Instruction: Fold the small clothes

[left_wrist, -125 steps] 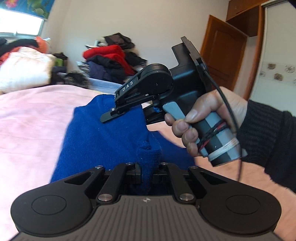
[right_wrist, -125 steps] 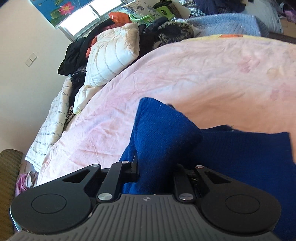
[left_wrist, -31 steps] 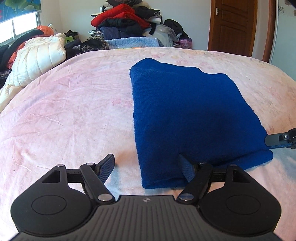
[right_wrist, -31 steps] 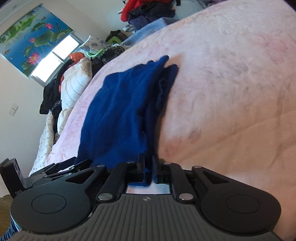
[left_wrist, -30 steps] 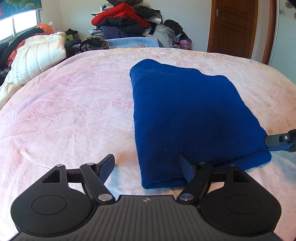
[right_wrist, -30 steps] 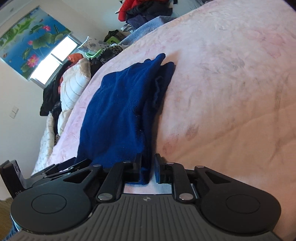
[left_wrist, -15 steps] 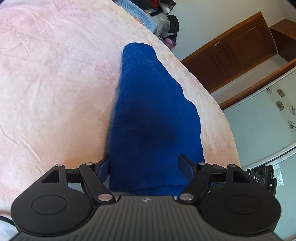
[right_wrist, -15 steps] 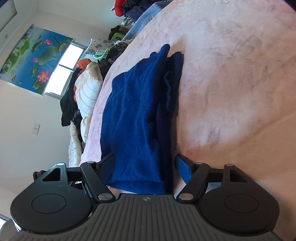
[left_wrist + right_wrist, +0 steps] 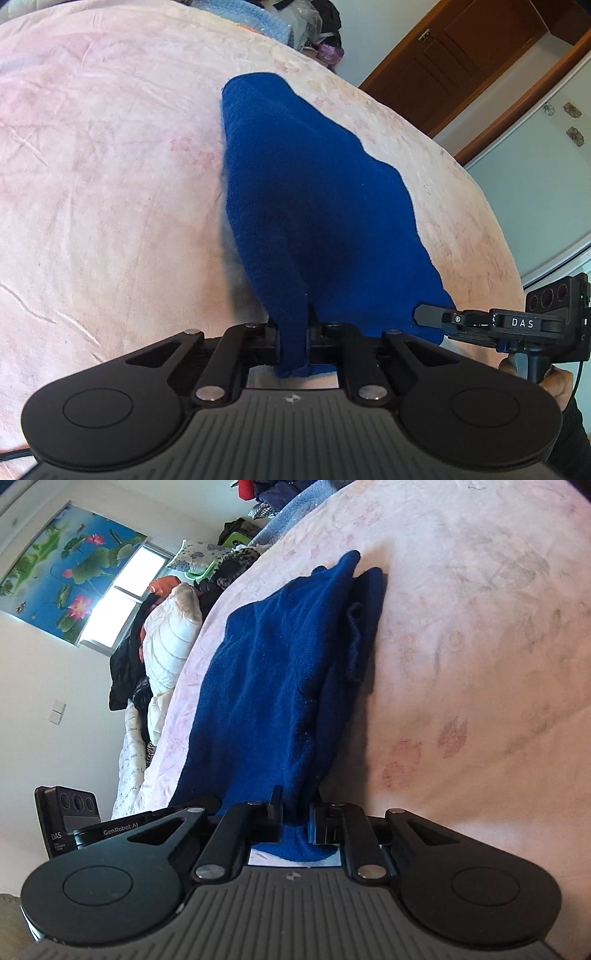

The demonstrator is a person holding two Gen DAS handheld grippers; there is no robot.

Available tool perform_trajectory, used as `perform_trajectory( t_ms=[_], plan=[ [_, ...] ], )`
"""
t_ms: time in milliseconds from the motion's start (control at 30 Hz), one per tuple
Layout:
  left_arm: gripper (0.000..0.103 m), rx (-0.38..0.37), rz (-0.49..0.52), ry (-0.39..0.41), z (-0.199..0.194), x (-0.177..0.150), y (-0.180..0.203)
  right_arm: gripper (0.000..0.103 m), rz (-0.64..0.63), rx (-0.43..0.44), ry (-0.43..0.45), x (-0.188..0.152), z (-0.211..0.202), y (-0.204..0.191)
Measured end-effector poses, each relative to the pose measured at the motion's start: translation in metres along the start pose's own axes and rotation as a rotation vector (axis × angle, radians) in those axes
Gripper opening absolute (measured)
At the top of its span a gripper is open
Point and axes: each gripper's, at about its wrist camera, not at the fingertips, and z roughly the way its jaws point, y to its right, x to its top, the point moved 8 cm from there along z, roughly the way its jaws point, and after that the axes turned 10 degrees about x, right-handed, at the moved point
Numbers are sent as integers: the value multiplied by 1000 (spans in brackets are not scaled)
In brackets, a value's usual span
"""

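On a pink bedspread [image 9: 110, 184], a folded blue garment [image 9: 314, 206] is laid flat, its near edge lifted at both near corners. One corner is pinched by the left gripper [image 9: 293, 334], whose jaws have just been closing onto the cloth. The other near corner is clamped in the right gripper [image 9: 295, 818], whose jaws have likewise just been closing on the fabric. Piled clothes [image 9: 155, 653] are seen beyond the bed under a window [image 9: 118, 605].

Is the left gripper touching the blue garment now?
Touching. The left wrist view shows the left gripper with its jaws closed on a pinched fold of the blue garment.
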Motion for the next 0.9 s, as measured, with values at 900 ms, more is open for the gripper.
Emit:
perform_trajectory(
  t_ms=[900],
  plan=[
    [10, -30, 9, -25, -36, -49, -13, 16, -56, -21, -80, -50, -20, -32]
  ],
)
